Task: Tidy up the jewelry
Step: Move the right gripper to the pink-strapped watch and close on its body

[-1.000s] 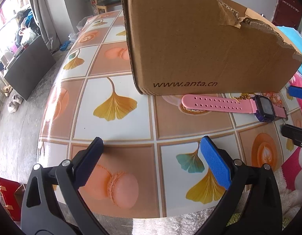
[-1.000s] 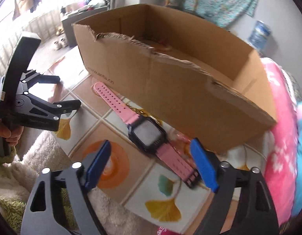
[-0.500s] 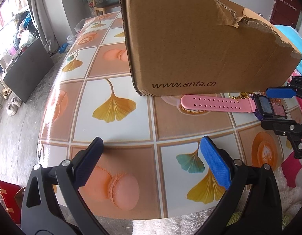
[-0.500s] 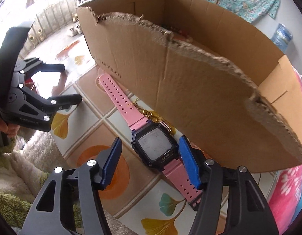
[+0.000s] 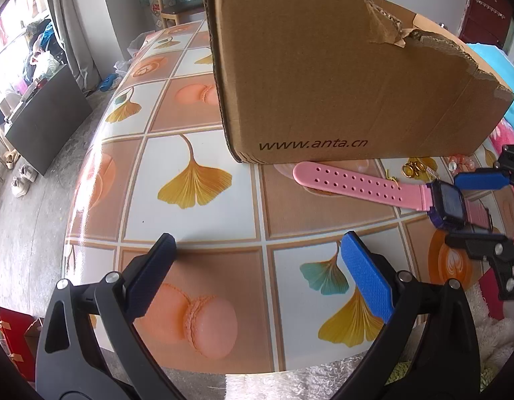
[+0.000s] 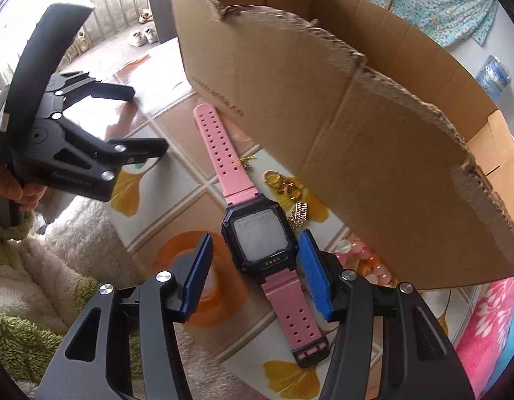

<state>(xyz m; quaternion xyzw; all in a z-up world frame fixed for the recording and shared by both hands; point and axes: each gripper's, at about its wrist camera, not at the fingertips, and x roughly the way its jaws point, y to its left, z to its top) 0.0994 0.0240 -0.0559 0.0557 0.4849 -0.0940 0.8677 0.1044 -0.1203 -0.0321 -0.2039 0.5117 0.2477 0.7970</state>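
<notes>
A pink-strapped watch [image 6: 260, 243] with a dark square case lies flat on the patterned table, just in front of an open cardboard box [image 6: 323, 116]. My right gripper [image 6: 255, 235] straddles the case from above. Its jaws are closing: the right blue pad [image 6: 312, 273] is almost at the case, while a gap remains at the left pad. Small gold rings [image 6: 283, 185], a gold chain piece [image 6: 300, 215] and pink beads [image 6: 367, 260] lie between watch and box. In the left wrist view the watch [image 5: 448, 205] sits far right. My left gripper [image 5: 257, 238] hangs open over the table with nothing between its fingers.
The table [image 5: 196, 220] carries a ginkgo-leaf and macaron print and ends near my left gripper. A fluffy white and green blanket [image 6: 73, 233] lies along the near edge. Pink floral fabric [image 6: 490, 316] lies at the right. The box wall [image 5: 323, 83] rises close behind the watch.
My right gripper has come down and forward over the watch, and its jaws have narrowed around the case. The left gripper has stayed where it was.
</notes>
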